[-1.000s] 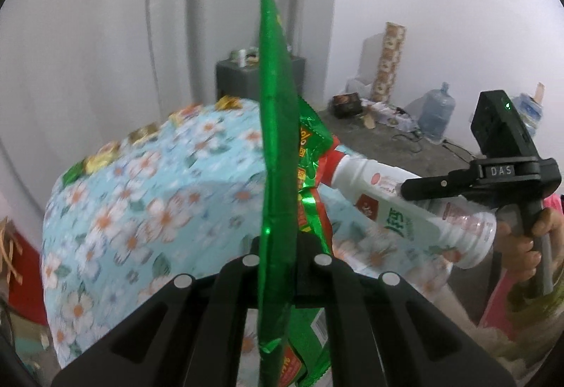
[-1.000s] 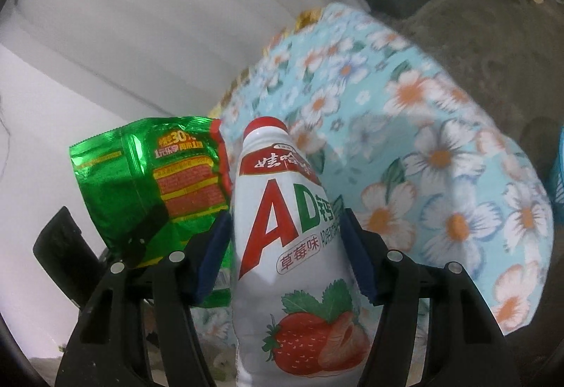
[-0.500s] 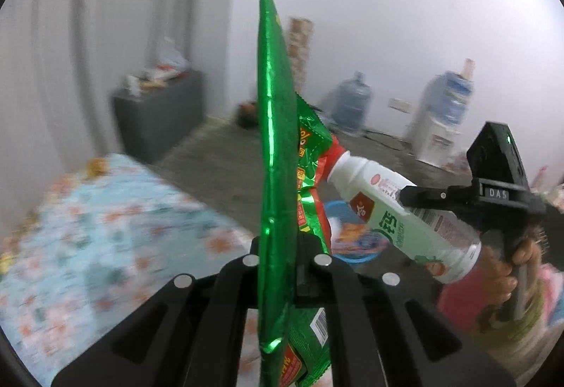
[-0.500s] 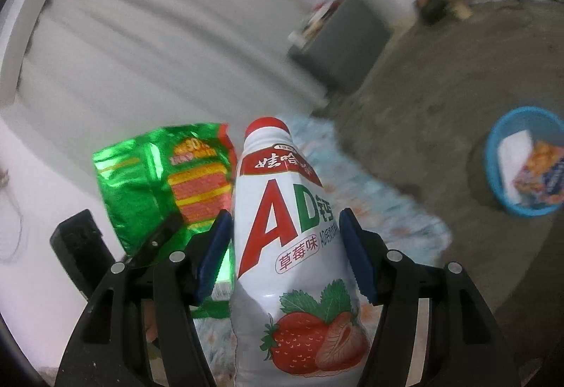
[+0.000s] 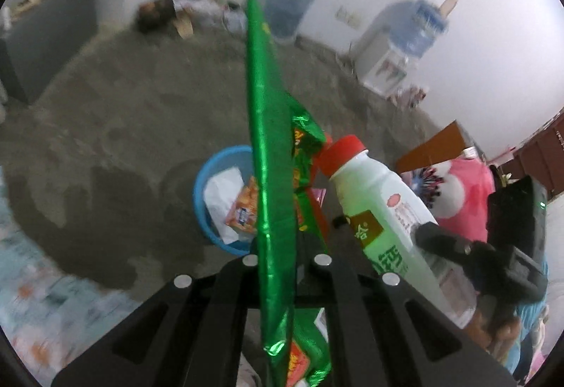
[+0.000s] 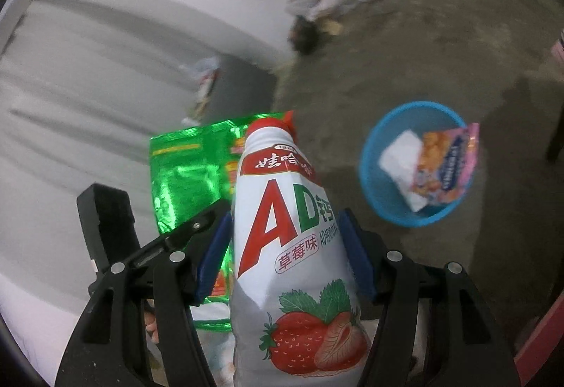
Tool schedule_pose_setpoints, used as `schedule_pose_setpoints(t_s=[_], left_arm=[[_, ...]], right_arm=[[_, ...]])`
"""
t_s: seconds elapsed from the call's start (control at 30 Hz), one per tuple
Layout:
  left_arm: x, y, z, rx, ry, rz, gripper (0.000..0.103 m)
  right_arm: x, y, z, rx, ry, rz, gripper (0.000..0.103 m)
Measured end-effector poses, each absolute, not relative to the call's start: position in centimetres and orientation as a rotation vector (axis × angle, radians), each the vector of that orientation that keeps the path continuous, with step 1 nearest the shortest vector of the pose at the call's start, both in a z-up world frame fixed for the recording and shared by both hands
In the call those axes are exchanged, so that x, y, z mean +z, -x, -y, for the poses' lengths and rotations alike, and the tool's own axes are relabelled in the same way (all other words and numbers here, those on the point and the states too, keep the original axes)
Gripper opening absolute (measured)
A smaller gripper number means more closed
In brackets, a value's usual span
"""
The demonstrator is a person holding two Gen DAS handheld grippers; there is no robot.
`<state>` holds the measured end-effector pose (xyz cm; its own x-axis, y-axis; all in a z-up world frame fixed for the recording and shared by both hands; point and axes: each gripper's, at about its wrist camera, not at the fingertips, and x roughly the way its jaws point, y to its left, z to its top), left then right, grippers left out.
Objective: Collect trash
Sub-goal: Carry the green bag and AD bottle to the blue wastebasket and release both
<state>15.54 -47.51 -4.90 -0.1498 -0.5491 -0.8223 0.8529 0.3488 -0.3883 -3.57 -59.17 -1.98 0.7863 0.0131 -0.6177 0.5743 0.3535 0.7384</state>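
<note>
My left gripper is shut on a green foil snack bag, held edge-on and upright; the bag also shows in the right wrist view. My right gripper is shut on a white strawberry-drink bottle with a red cap; the bottle shows in the left wrist view, just right of the bag. A blue round bin stands on the floor below and ahead, holding a white paper and a snack packet. In the left wrist view the bin lies partly behind the bag.
A grey concrete floor surrounds the bin. Water jugs and a dispenser stand by the far wall. A grey cabinet is at the left. The floral cloth is at the lower left. A pink object sits at the right.
Both grippers have swung away from the floral-covered table and tilted down toward the floor. The blue bin is now nearer and more central. Both grips are unchanged.
</note>
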Motion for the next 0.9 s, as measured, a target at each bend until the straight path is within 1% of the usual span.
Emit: schedule_pose_setpoints(t_s=[0.13, 0.17, 0.2, 0.23, 0.27, 0.33, 0.4, 0.5, 0.57, 0.67, 0.83, 0.87, 0.9], left_arm=[[-8.8, -16.2, 52.6, -1.255, -0.367, -1.244, 0.002], [-9.7, -16.0, 53.4, -1.238, -0.378, -1.250, 0.007], [-10.8, -16.5, 54.3, -1.214, -0.388, -1.257, 0.029], [-12.2, -17.0, 55.5, -1.177, -0.401, -1.267, 0.048], [-13.5, -17.3, 56.3, -1.135, -0.418, -1.273, 0.078], [-15.3, -17.7, 57.2, -1.054, -0.435, -1.265, 0.080], [-16.7, -18.5, 57.2, -0.988, -0.447, -1.300, 0.080], [-16.3, -19.4, 55.9, -0.971, -0.394, -1.322, 0.080], [-14.7, -19.6, 55.0, -0.994, -0.388, -1.293, 0.080], [-11.4, -18.6, 53.8, -1.020, -0.398, -1.204, 0.080], [-5.4, -17.8, 50.6, -1.087, -0.369, -1.079, 0.080], [-4.1, -17.4, 49.6, -1.099, -0.361, -1.058, 0.080], [-2.8, -16.9, 48.4, -1.111, -0.353, -1.037, 0.081]], right_arm=[[-5.2, 3.7, 62.7, -0.463, -1.214, -0.619, 0.059], [-6.0, 3.4, 63.4, -0.478, -1.221, -0.629, 0.059], [-6.9, 2.9, 64.0, -0.491, -1.223, -0.636, 0.059], [-8.3, 2.3, 65.0, -0.512, -1.233, -0.643, 0.061], [-9.1, 2.2, 65.5, -0.524, -1.244, -0.648, 0.062], [-12.3, 1.2, 67.0, -0.556, -1.264, -0.671, 0.071], [-15.7, 0.2, 67.8, -0.597, -1.275, -0.734, 0.071], [-17.8, 0.6, 67.5, -0.689, -1.253, -0.815, 0.071], [-17.7, 1.5, 66.8, -0.680, -1.262, -0.792, 0.071], [-16.8, 3.0, 65.8, -0.699, -1.227, -0.785, 0.071], [-12.7, 5.0, 63.7, -0.714, -1.122, -0.758, 0.071], [-12.8, 4.7, 63.6, -0.710, -1.101, -0.755, 0.071], [-11.4, 4.8, 62.8, -0.705, -1.061, -0.751, 0.071]])
